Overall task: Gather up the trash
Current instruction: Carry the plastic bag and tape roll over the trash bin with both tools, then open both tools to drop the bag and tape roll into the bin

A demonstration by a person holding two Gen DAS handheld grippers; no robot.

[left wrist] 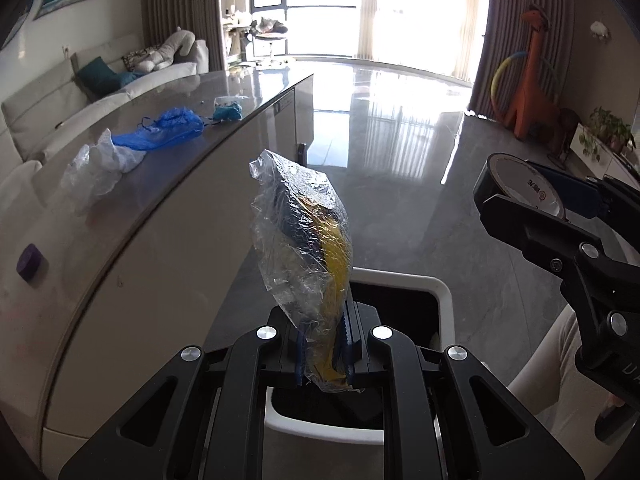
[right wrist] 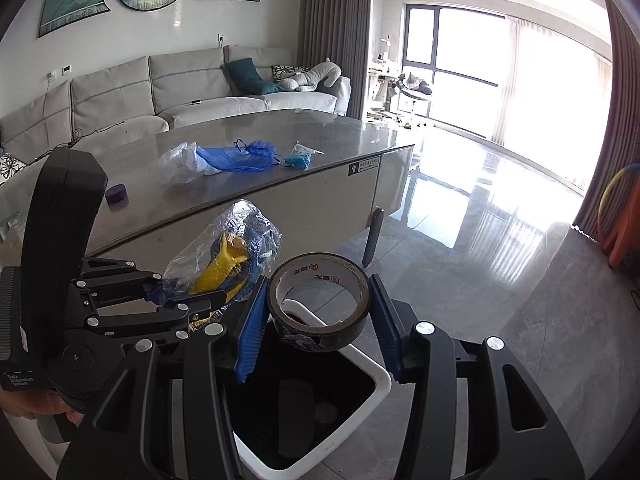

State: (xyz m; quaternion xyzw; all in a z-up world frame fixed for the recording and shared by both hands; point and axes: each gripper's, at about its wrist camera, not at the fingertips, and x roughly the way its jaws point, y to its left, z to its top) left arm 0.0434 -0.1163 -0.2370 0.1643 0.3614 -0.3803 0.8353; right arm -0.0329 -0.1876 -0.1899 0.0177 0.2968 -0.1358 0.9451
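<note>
My left gripper (left wrist: 325, 344) is shut on the lower end of a crumpled clear plastic bag (left wrist: 304, 232) with yellow and blue scraps inside. The bag stands up from the pads above a white-rimmed trash bin (left wrist: 442, 296) with a dark inside. The right wrist view shows that gripper (right wrist: 166, 298) and bag (right wrist: 232, 256) at the left. My right gripper (right wrist: 320, 320) is shut on a dark roll of tape (right wrist: 344, 330), held flat between its blue pads (right wrist: 252, 320) over the bin (right wrist: 380, 380). From the left wrist the right gripper (left wrist: 532, 196) and roll (left wrist: 520, 178) appear at the right.
On the grey table (right wrist: 340, 136) lie a blue plastic bag (right wrist: 240, 156), a clear and white bag (right wrist: 180, 162), a small teal bundle (right wrist: 298, 160) and a purple tape roll (right wrist: 117, 194). A sofa (right wrist: 180, 92) stands behind. Glossy open floor (right wrist: 500, 260) spreads to the right.
</note>
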